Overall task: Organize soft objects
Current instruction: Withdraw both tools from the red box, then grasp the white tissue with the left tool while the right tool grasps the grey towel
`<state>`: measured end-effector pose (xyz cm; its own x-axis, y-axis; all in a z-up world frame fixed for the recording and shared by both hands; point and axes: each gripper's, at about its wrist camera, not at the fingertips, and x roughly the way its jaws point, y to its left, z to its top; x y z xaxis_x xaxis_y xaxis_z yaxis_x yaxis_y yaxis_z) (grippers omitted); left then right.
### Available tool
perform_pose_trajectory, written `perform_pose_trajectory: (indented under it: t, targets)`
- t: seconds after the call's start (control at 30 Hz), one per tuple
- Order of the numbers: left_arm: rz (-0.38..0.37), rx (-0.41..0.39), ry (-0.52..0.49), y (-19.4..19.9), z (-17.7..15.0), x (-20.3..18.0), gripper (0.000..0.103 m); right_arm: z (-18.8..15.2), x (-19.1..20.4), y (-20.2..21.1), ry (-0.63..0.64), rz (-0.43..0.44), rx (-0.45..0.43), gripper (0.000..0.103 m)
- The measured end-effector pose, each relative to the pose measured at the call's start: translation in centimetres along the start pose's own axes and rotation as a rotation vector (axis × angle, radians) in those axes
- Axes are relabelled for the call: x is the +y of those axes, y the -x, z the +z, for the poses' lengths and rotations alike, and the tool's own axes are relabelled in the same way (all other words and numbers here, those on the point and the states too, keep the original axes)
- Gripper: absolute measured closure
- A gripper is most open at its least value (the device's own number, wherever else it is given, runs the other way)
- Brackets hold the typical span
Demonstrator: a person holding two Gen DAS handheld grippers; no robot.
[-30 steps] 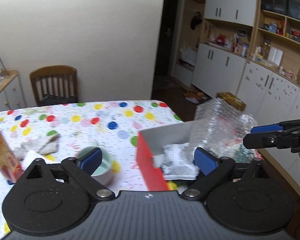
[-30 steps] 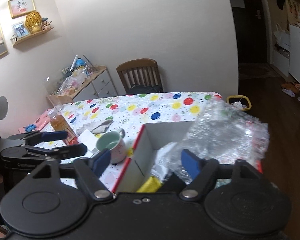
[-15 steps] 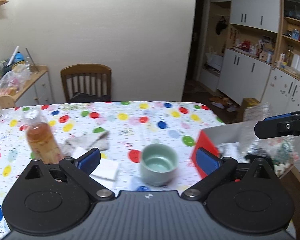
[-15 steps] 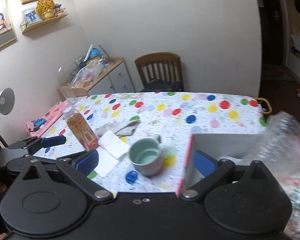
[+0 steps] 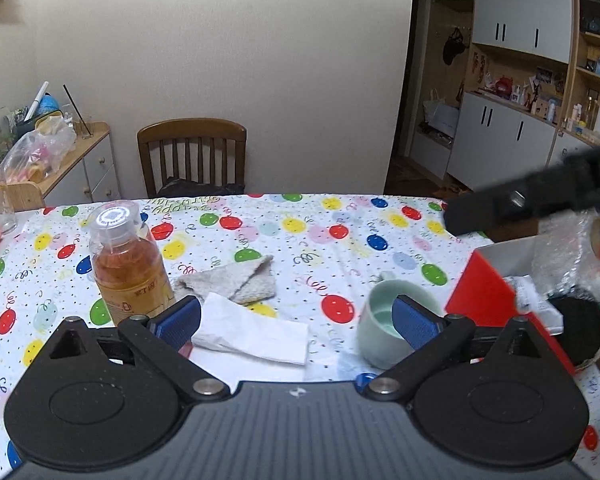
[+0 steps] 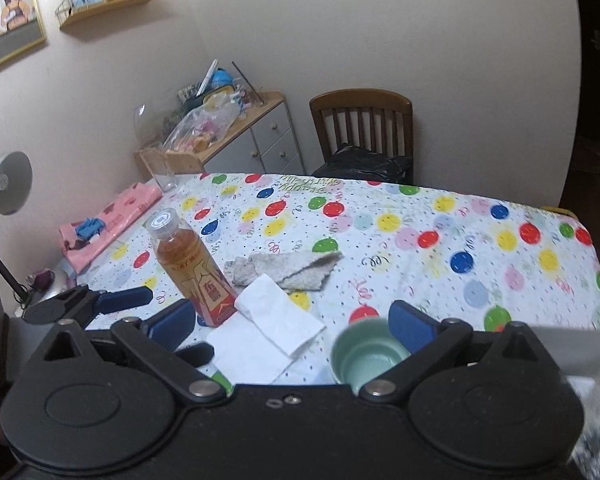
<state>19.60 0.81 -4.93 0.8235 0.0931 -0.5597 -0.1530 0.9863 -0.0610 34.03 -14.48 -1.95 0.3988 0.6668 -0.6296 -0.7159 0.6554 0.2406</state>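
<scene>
Both claws are wide open and hold nothing: the left claw [image 5: 296, 322] sits low in its frame over the white tissue [image 5: 252, 334], and the right claw [image 6: 290, 330] sits low in its frame, near the tissue and the cup [image 6: 366, 356]. The grey rag [image 5: 236, 280] lies mid-frame on the table [image 5: 340, 220], just behind the tissue, and the red box [image 5: 496, 292] is at the right edge. A good next move looks like pinching one soft thing in its middle, steering clear of the bottle [image 5: 126, 264] and cup, then lifting it across to the box.
</scene>
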Motion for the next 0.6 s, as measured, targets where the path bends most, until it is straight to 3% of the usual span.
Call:
perform_pose_trajectory:
  t: [0.43,0.6]
  targets:
    - [0.002,0.077,0.002,-6.5,-2.5,1.9,0.001,4.2,0.9,-9.8,0.103,-0.007,0.133,0.000]
    - [0.041,0.123,0.016,-9.1,-4.0,2.0,0.001,4.9,0.8,-14.0,0.128,-0.015,0.206,0.000]
